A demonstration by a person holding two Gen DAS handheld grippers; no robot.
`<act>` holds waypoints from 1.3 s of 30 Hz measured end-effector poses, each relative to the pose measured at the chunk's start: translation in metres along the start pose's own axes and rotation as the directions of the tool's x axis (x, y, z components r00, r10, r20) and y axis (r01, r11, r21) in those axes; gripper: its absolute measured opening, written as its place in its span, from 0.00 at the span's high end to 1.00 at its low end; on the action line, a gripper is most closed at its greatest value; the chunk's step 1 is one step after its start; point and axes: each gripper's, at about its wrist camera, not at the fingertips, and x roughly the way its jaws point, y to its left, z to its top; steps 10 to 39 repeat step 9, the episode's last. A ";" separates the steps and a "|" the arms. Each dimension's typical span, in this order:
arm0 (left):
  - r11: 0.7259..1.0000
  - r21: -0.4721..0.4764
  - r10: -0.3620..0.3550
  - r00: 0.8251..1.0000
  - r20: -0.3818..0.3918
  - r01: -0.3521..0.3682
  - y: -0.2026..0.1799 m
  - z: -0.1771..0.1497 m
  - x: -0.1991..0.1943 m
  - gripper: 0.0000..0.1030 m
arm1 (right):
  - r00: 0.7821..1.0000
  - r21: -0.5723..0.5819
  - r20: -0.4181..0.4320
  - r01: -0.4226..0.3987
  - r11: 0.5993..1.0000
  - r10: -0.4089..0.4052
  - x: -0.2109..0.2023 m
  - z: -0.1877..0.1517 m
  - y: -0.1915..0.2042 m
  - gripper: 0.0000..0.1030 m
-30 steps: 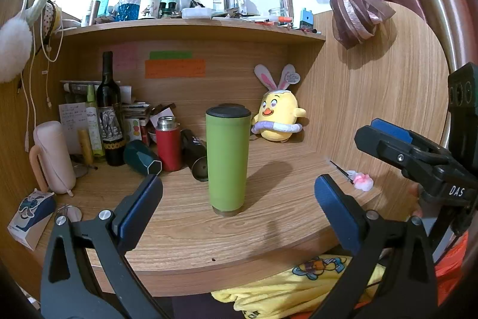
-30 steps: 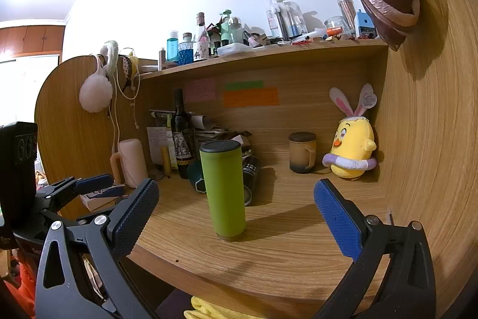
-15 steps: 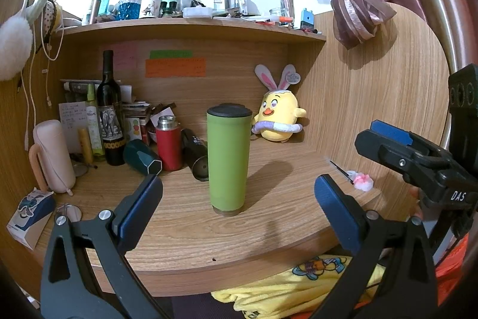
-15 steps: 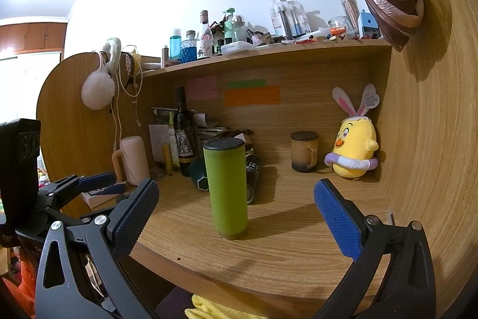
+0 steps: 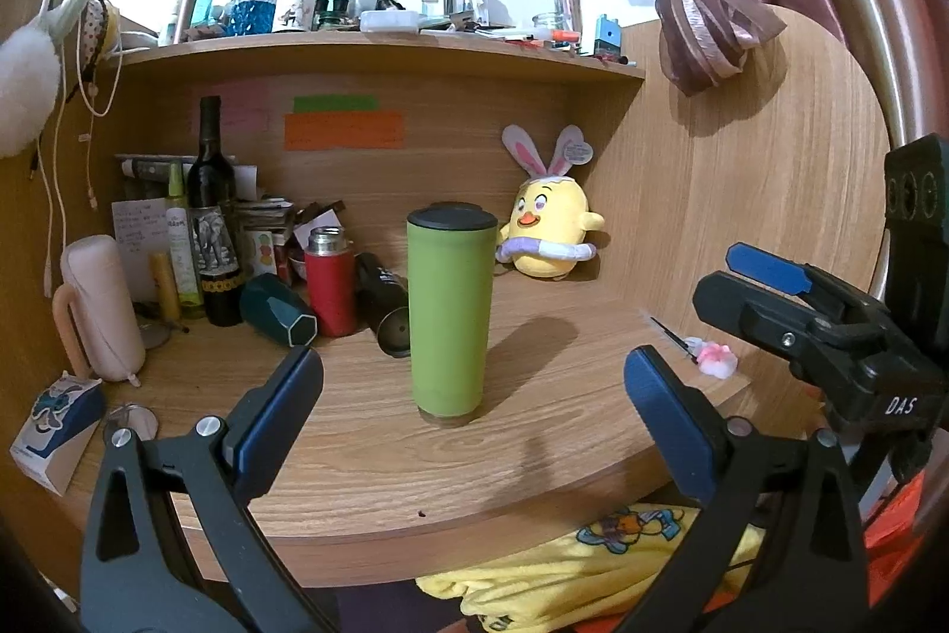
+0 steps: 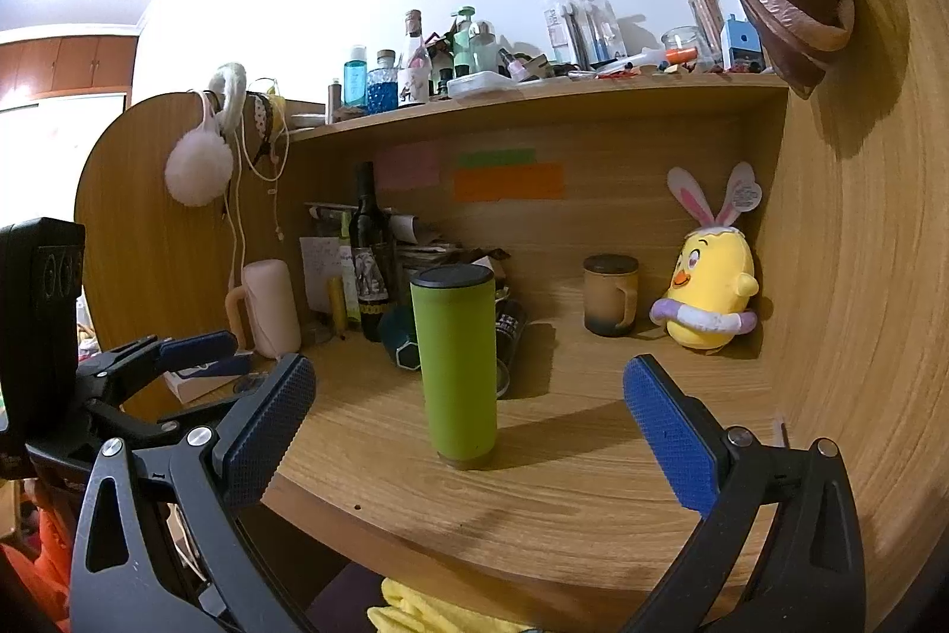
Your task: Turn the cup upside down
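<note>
Holding: left gripper (image 5: 471, 398) and right gripper (image 6: 468, 398), two in all, each with its blue pads spread wide and nothing between them.
Cup: one green cup (image 5: 449, 315) with a black lid, upright on the wooden desk (image 5: 356, 461), ahead of both grippers and touched by neither.
Count behind cup: one red flask (image 5: 330, 286), one wine bottle (image 5: 212, 218), one yellow chick toy (image 5: 548, 232), one brown mug (image 6: 611, 302).
Change: cup in the same spot as half a second ago; both views sit slightly nearer.
Writing: "DAS" on the right gripper's body in the left view.
</note>
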 end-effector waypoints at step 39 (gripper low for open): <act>1.000 0.001 -0.016 1.000 -0.024 0.017 0.000 -0.002 0.006 0.00 | 1.000 0.005 -0.013 -0.009 1.000 0.009 0.003 -0.003 0.001 0.00</act>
